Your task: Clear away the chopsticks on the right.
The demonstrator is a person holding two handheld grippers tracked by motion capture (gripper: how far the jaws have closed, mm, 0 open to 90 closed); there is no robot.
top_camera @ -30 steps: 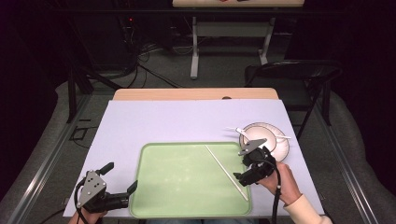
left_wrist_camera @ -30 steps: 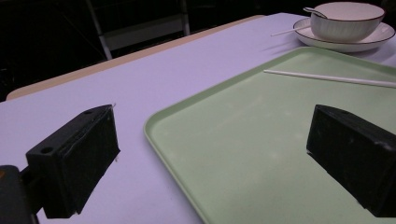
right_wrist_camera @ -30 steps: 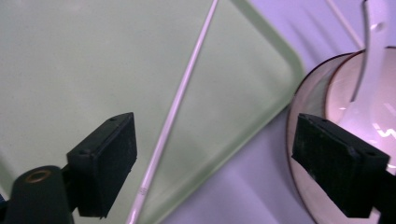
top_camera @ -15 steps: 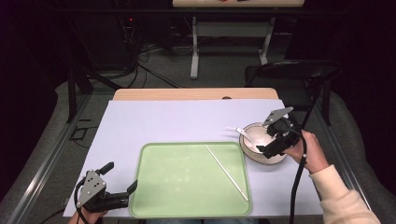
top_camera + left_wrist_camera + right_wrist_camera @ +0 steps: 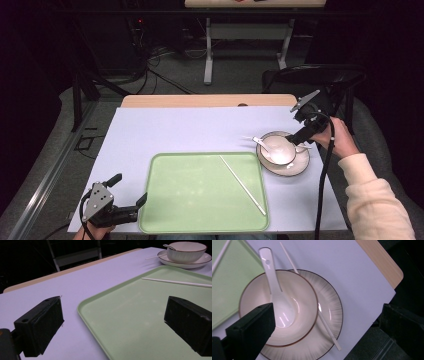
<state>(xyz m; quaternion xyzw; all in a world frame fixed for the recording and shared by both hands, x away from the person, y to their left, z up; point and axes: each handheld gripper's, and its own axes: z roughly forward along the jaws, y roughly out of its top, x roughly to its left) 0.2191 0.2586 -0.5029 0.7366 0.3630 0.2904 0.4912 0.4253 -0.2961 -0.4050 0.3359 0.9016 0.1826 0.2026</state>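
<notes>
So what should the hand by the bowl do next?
Probably lower the open right hand-held gripper onto the chopstick lying on the plate beside the bowl. One chopstick lies on the green tray, so its mate likely goes there too.

A dark room: grey floor (image 5: 240, 75), cables (image 5: 150, 60), a black chair (image 5: 320, 80) and a second table (image 5: 250, 4) behind.

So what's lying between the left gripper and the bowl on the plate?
In the high view, the green tray spans that stretch from the left gripper to the bowl, with one white chopstick lying on it.
</notes>
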